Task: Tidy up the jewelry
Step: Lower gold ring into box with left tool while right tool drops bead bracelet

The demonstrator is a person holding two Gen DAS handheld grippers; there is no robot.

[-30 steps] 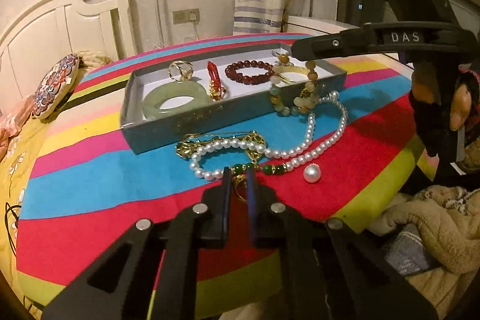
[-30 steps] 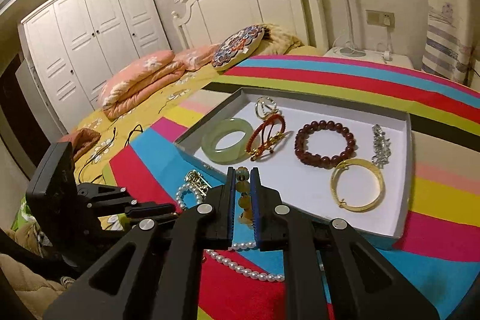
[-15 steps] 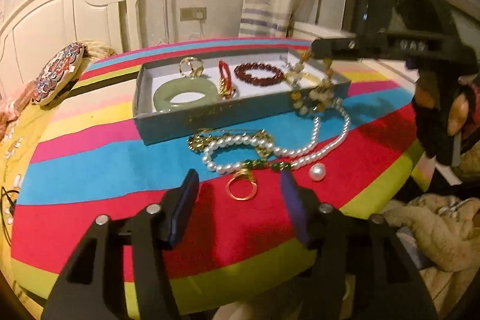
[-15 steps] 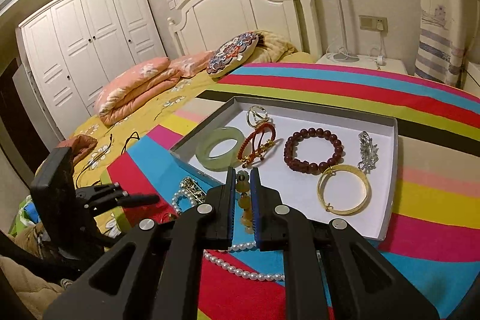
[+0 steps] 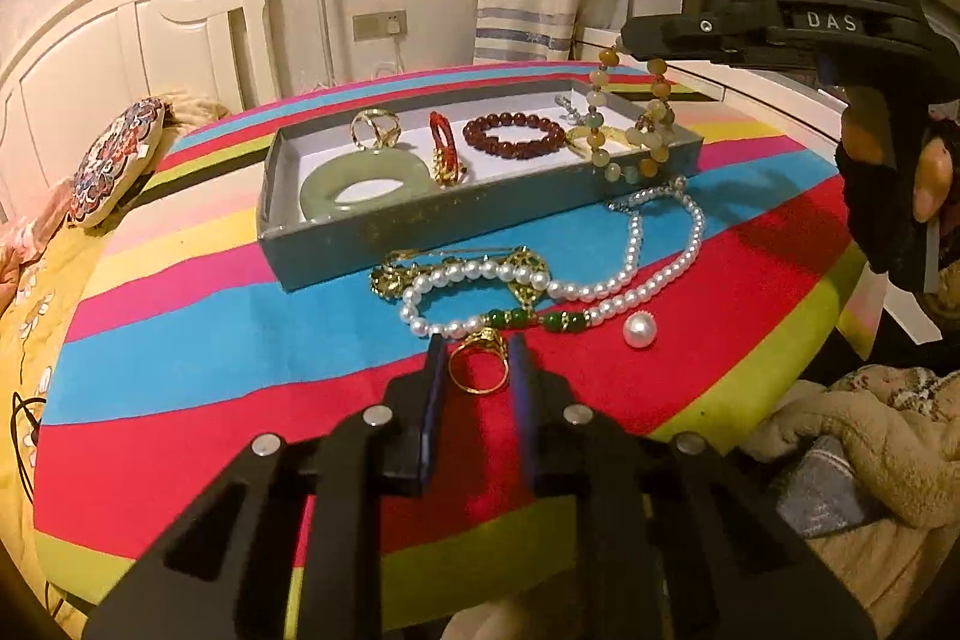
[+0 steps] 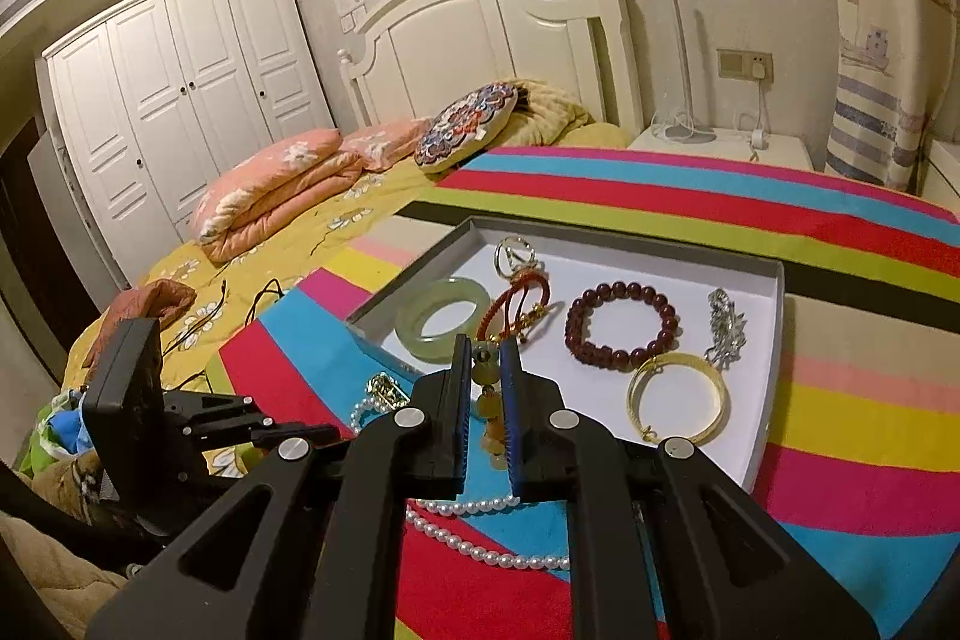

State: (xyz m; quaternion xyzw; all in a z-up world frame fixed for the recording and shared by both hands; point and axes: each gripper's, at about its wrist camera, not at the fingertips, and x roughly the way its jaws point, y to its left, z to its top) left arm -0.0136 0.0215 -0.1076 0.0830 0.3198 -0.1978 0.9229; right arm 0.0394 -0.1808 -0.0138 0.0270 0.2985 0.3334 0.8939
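My left gripper (image 5: 477, 346) is low over the striped cloth, its jaws close on either side of a gold ring (image 5: 478, 363) that lies there. My right gripper (image 6: 485, 349) is shut on a yellow-green bead bracelet (image 6: 487, 400), which hangs over the near right corner of the grey tray (image 5: 420, 226); the bracelet also shows in the left wrist view (image 5: 630, 124). The tray holds a jade bangle (image 5: 366, 181), a red cord bracelet (image 5: 444, 148), a dark red bead bracelet (image 5: 516, 136), a gold bangle (image 6: 678, 400), a gold ring (image 5: 375, 127) and a silver piece (image 6: 726, 328).
A pearl necklace with green beads (image 5: 540, 292), a gold brooch (image 5: 396, 274) and a loose pearl (image 5: 639, 328) lie on the cloth in front of the tray. A bed with pillows (image 6: 270, 184) is to the left, a nightstand (image 6: 720, 142) behind.
My left gripper opened, let the gold ring drop onto the cloth, then came back down and narrowed around it. My right gripper lifted the bead bracelet higher over the tray corner.
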